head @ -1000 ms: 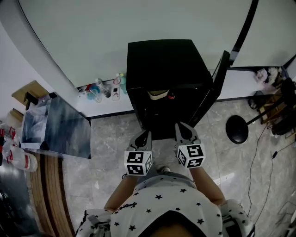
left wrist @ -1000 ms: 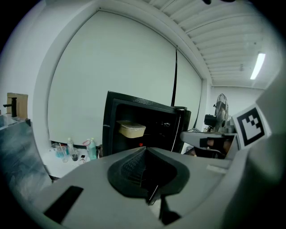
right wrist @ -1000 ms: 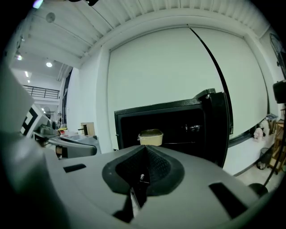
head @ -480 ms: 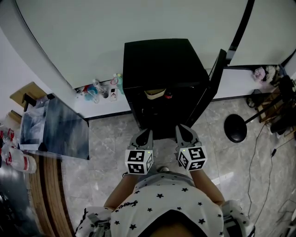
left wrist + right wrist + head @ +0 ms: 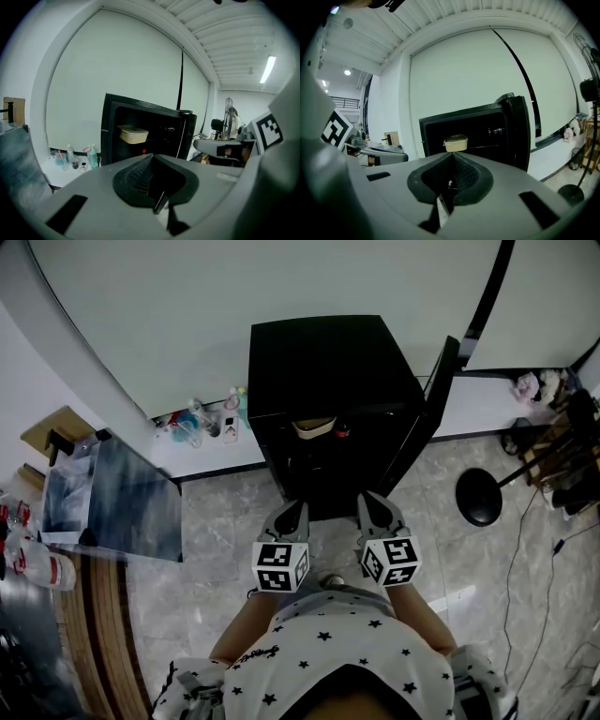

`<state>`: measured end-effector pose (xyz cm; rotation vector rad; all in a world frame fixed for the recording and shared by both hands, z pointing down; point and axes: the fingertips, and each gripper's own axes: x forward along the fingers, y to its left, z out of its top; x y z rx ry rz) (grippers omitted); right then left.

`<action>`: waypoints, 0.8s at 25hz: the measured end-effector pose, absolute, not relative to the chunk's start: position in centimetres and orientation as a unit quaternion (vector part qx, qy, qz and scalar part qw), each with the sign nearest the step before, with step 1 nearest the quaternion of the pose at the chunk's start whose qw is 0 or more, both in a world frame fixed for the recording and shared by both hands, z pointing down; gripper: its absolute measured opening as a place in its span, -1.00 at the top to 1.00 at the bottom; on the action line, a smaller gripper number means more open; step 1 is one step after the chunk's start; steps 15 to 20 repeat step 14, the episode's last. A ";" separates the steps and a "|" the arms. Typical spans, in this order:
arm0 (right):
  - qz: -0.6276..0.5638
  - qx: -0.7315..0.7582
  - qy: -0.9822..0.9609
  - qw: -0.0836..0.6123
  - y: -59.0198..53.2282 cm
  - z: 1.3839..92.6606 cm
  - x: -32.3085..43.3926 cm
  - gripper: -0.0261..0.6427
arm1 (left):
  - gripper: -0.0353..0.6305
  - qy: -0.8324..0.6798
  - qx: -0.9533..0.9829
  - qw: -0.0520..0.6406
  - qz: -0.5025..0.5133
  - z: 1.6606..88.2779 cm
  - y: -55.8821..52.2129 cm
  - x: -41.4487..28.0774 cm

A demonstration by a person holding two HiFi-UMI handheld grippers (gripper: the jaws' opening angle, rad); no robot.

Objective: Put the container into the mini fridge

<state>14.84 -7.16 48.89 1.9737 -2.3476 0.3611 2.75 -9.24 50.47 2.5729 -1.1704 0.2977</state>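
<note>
My left gripper (image 5: pixel 292 512) and right gripper (image 5: pixel 370 501) are side by side just in front of my star-print shirt (image 5: pixel 337 648), both pointing at the mini fridge (image 5: pixel 328 362). In the left gripper view my jaws are pressed together with nothing between them, and the right gripper view shows the same: pads meeting, empty. Both grippers are short of the fridge, over the grey tiled floor (image 5: pixel 225 521) in front of its opening.

The fridge door (image 5: pixel 433 409) is swung open on the fridge's right side. The container (image 5: pixel 314 427), pale with a lid, sits inside the fridge on the upper shelf, toward the left of the opening; it shows just above my closed jaw tips in the right gripper view (image 5: pixel 455 143) and up and to the left of them in the left gripper view (image 5: pixel 133 134).

Left of the fridge, some bottles (image 5: pixel 202 423) stand against the wall. Right of the fridge, beyond the door, a round black stand base (image 5: pixel 480 498) rests on the floor.
</note>
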 end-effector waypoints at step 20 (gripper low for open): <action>0.130 0.638 -0.759 0.015 -6.9 49.1 14.6 0.94 | 0.86 -0.408 0.894 0.154 0.105 50.8 -9.0 2.4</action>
